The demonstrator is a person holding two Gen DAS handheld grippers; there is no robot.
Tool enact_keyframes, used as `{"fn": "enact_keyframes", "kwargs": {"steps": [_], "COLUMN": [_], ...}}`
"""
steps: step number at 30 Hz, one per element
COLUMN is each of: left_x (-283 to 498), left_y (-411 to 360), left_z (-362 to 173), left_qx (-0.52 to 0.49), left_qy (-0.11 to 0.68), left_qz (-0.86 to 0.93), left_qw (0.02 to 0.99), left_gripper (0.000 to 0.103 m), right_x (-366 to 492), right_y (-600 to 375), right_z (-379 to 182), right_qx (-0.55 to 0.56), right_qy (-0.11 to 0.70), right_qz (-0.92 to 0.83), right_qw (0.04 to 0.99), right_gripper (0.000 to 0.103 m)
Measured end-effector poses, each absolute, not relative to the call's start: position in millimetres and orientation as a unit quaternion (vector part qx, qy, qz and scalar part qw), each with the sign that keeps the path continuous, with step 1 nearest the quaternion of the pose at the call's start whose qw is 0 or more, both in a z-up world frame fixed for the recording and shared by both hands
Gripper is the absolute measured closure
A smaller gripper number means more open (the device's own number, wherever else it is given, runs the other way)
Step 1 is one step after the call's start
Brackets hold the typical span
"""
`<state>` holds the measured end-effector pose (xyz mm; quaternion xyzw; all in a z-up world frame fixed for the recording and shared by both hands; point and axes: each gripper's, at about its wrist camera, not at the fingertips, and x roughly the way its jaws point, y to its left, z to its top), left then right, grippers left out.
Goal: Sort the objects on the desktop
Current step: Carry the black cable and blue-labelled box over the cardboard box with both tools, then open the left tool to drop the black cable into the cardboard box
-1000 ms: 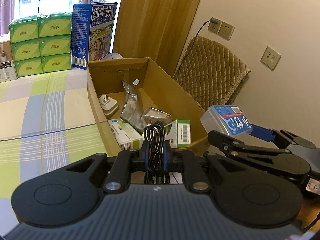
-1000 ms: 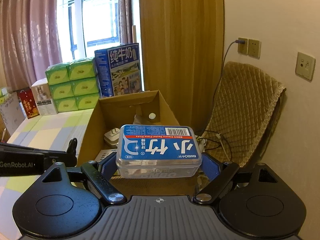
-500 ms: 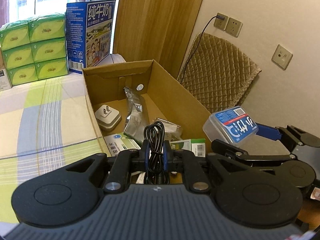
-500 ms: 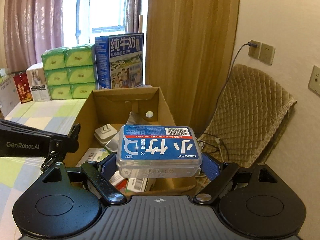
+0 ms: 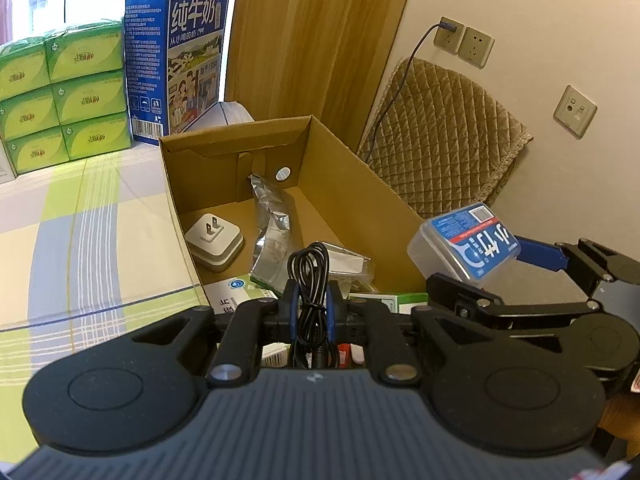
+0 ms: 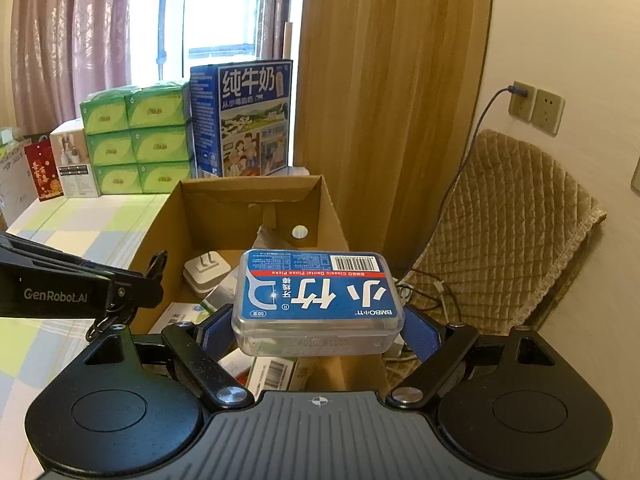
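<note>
Over the last second I had brought both grippers forward over the box [image 5: 352, 184], so more of its floor showed. My left gripper [image 5: 310, 304] pinched the cable [image 5: 309, 276]; my right gripper [image 6: 320, 320] clamped the floss case [image 6: 318, 300] above the box's near edge. Both looked ready to drop.

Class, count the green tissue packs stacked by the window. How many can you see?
6 in the right wrist view: a stack two wide, three high, left of the blue milk carton. Top, middle, bottom. More may sit hidden behind.
</note>
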<state>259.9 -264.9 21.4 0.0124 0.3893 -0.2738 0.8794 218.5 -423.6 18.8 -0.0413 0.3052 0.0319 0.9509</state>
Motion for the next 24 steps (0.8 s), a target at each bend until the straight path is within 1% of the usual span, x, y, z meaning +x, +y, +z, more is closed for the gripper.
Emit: {"fn": "enact_keyframes", "kwargs": {"steps": [17,19,22,24], "left_x": [306.9,311.5,316.6,317.4], "left_y": [-268.4,-269.6,-268.2,-265.5], "left_z": [21.1,19.3,18.0,18.6], "left_qx": [0.002,0.003,0.000,0.001], "left_qy": [0.401,0.402,0.403,0.401], "left_qz": [-0.269,-0.264,-0.259,-0.257], "left_qw": [0.876,0.877,0.878,0.879], "left_gripper": [0.094,0.093,0.087,0.087], "right_x": [257.8,260.5,262.8,263.4], "right_y": [-430.9,-430.5,-429.8,-429.5], "right_z": [23.3,23.1,23.4,23.4], "right_qx": [-0.037,-0.036,-0.036,-0.036], "right_qy": [0.310,0.311,0.311,0.311], "right_qz": [0.037,0.039,0.041,0.041], "right_qw": [0.949,0.949,0.949,0.949], "right_gripper": [0.019,0.019,0.019,0.019]}}
